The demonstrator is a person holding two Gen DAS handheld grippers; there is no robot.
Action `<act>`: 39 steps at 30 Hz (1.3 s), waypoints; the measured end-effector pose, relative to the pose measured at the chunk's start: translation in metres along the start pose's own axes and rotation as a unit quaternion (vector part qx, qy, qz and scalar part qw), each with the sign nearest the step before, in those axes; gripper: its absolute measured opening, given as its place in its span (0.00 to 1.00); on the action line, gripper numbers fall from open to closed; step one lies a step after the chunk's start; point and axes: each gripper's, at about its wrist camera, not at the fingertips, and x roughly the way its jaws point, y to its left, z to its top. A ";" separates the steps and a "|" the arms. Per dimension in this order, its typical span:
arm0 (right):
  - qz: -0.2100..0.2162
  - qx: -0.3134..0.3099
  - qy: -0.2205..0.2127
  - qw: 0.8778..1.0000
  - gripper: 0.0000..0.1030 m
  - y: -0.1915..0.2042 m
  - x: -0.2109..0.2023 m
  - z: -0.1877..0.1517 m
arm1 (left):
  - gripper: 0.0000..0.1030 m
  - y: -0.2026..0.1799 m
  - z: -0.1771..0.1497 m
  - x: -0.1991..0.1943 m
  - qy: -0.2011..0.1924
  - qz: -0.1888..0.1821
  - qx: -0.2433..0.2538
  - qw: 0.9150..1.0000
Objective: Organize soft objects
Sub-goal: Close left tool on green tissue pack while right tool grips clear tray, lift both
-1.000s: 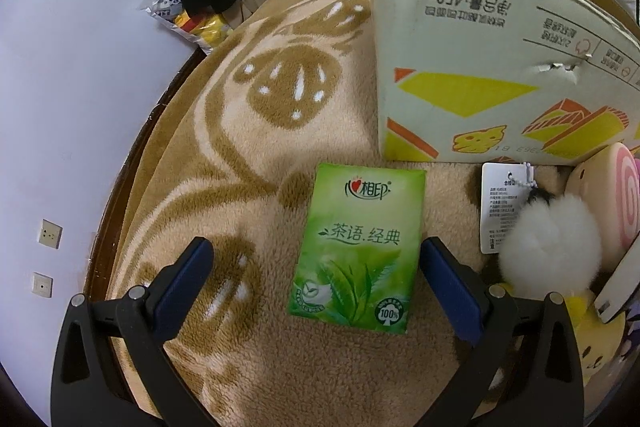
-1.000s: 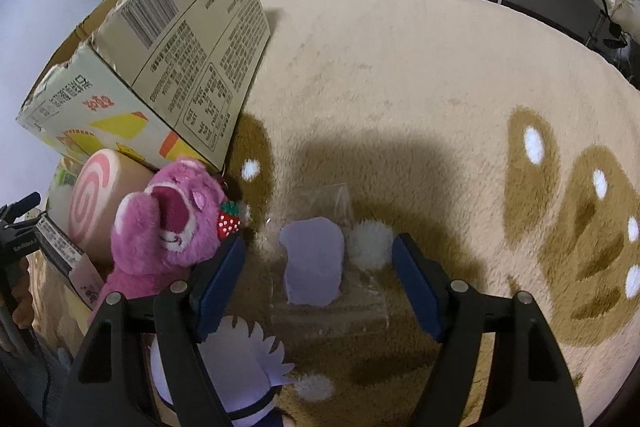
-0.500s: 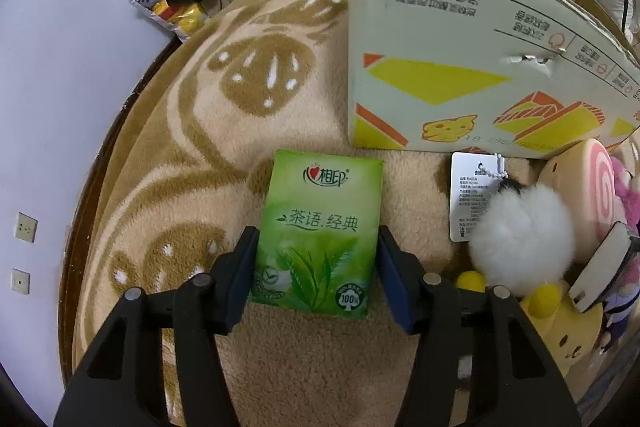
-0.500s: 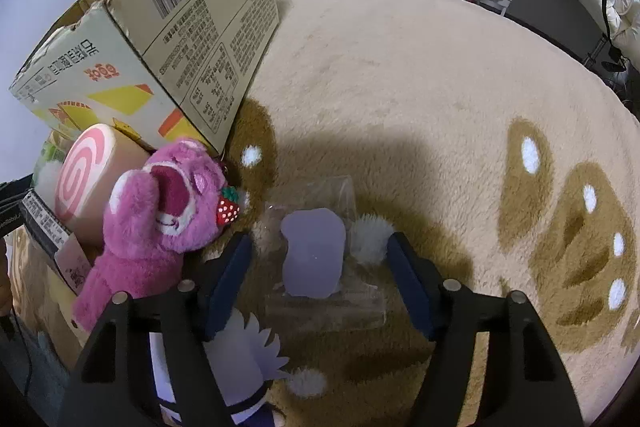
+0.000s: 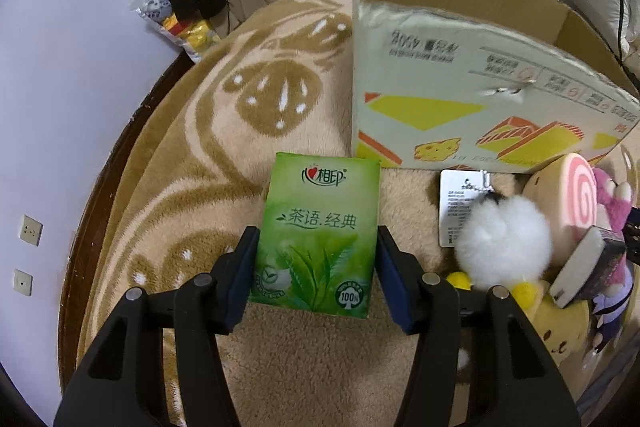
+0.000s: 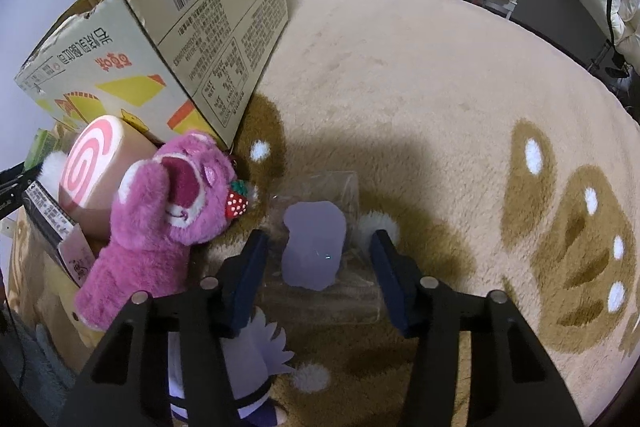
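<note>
Now our left gripper [image 5: 316,267] clamps the green tissue pack [image 5: 318,231] above the rug [image 5: 180,163]; our right gripper [image 6: 316,263], just closing, straddles the clear-wrapped lilac piece [image 6: 314,243] without pressing it.

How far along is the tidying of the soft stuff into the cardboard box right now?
Nothing shows as boxed yet; the box's inside is hidden. In hand: left gripper clamps the green tissue pack; right gripper's jaws, just closing, straddle the bagged purple piece. Left: pink bear, swirl roll, white pompom.
</note>
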 end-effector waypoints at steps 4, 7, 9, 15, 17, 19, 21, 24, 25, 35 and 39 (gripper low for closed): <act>0.004 0.004 -0.003 1.000 0.54 0.000 -0.003 0.001 | 0.54 -0.001 0.000 -0.013 -0.019 0.004 0.004 1.000; 0.008 0.008 -0.008 1.000 0.54 -0.002 -0.008 0.001 | 0.54 0.000 -0.002 -0.022 -0.030 0.002 0.000 1.000; 0.013 0.008 -0.016 1.000 0.54 -0.002 -0.014 0.000 | 0.53 0.001 -0.003 -0.027 -0.035 0.000 -0.005 0.999; 0.017 0.013 -0.035 0.999 0.54 -0.001 -0.031 0.000 | 0.53 0.002 -0.007 -0.044 -0.059 0.001 -0.011 0.998; 0.023 0.017 -0.041 0.999 0.54 -0.003 -0.036 -0.001 | 0.53 0.003 -0.008 -0.049 -0.067 0.004 -0.015 0.998; 0.026 0.018 -0.051 0.998 0.54 -0.003 -0.042 -0.001 | 0.53 0.005 -0.010 -0.057 -0.083 -0.003 -0.019 0.996; 0.029 0.019 -0.064 0.997 0.54 -0.002 -0.049 -0.002 | 0.53 0.006 -0.011 -0.067 -0.101 -0.007 -0.023 0.995; 0.037 0.019 -0.086 0.995 0.54 -0.001 -0.060 -0.003 | 0.53 0.006 -0.013 -0.081 -0.125 -0.010 -0.030 0.992; 0.041 0.018 -0.095 0.994 0.54 0.000 -0.065 -0.005 | 0.53 0.007 -0.013 -0.085 -0.130 -0.010 -0.032 0.991; 0.056 -0.001 -0.184 0.981 0.54 0.019 -0.114 -0.012 | 0.53 0.006 -0.024 -0.119 -0.183 0.006 -0.032 0.983; 0.061 -0.010 -0.211 0.976 0.54 0.029 -0.131 -0.014 | 0.53 -0.003 -0.026 -0.130 -0.203 0.015 -0.013 0.979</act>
